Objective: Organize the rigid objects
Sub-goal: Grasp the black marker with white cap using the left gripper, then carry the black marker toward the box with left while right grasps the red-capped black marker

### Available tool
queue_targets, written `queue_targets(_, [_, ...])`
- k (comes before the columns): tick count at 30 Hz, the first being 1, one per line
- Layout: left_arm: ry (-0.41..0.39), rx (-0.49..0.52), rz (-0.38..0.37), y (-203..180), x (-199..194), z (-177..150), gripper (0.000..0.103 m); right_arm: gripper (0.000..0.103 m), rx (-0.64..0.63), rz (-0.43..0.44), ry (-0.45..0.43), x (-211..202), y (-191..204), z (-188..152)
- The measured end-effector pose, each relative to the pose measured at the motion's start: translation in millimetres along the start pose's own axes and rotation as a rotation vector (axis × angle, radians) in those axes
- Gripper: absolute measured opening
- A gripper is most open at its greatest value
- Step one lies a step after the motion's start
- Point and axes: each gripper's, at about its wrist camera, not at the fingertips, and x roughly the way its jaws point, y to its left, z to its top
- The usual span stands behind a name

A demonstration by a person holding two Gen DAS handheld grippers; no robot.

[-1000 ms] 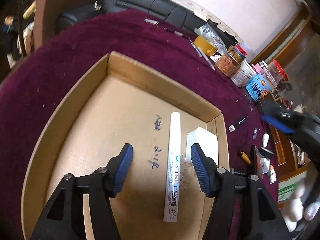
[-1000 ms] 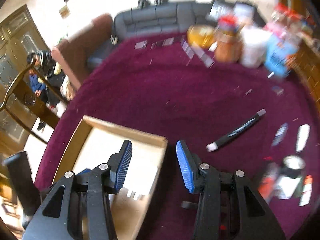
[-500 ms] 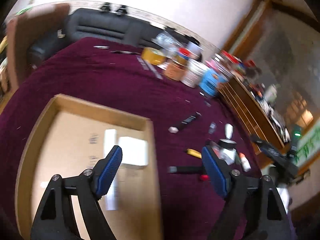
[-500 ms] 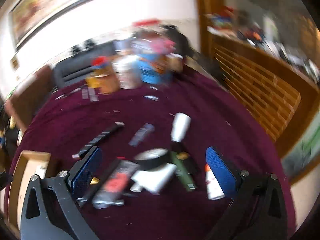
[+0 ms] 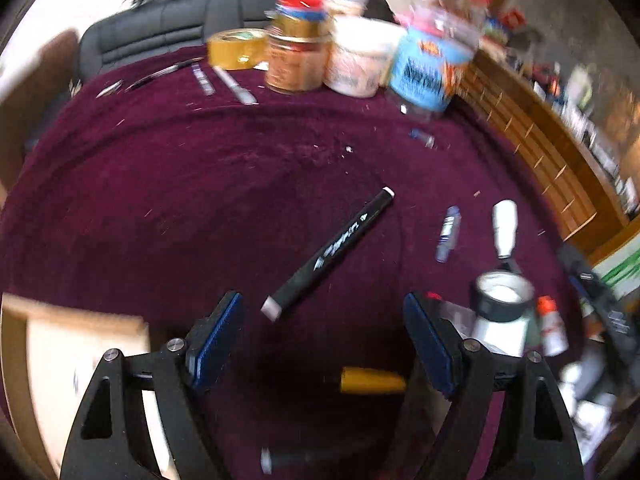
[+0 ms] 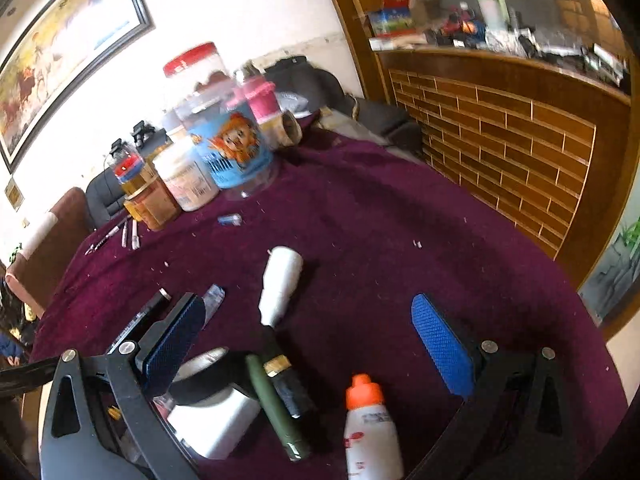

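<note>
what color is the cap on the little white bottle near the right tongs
Orange: the small white bottle has an orange cap, clearest in the right wrist view.

Black marker lying diagonally, white bottle on its side

home living room | framed painting | sofa | maroon-clothed table | food jars
</note>
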Motion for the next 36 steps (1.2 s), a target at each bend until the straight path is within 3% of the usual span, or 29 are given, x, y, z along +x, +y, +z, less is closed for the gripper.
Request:
queue_targets(5, [0.028,0.096,0.083,-17,42,15,0.076,0.103,0.028,0.034,0.005,-1,-3,2])
queue_targets(7, [0.039,0.131,0.102,-19,53,18,0.067,0.103,0.028,0.037,0.001,-2,-3,1])
queue_targets(10, [-0.003,0.162,0.114,-22,51,17,0.041,0.103,0.032,0.041,0.011,0,-3,0])
queue_targets(11, [-0.005,0.165,0.106,-22,48,16,0.02,0.103,0.035,0.043,0.017,2,-3,0])
queue_targets(12, [-0.001,0.169,0.098,-24,48,16,0.012,0.103,0.036,0.044,0.02,2,-3,0])
queue_targets(15, [-0.007,0.162,0.098,-25,44,12,0.011,0.103,0.036,0.043,0.028,4,-3,-2])
queue_targets(19, [-0.046,0.112,0.027,-23,19,7,0.011,0.103,0.029,0.034,0.028,6,-2,-2])
queue_targets(23, [-0.111,0.069,-0.053,-17,-25,-5,0.011,0.103,0.008,0.032,0.034,9,1,-4])
queue_targets(29, [-0.22,-0.028,-0.163,9,-100,-48,0.011,0.103,-0.028,0.066,0.03,7,8,-7])
queue_targets(32, [-0.26,-0.074,-0.181,27,-131,-74,0.011,0.096,-0.03,0.125,0.036,-2,12,-7])
queue_targets(35, [-0.307,-0.081,-0.152,43,-158,-99,0.011,0.094,-0.015,0.31,0.112,-20,29,-14])
queue_targets(36, [-0.32,-0.086,-0.142,49,-164,-107,0.011,0.094,-0.026,0.337,0.136,-21,36,-17])
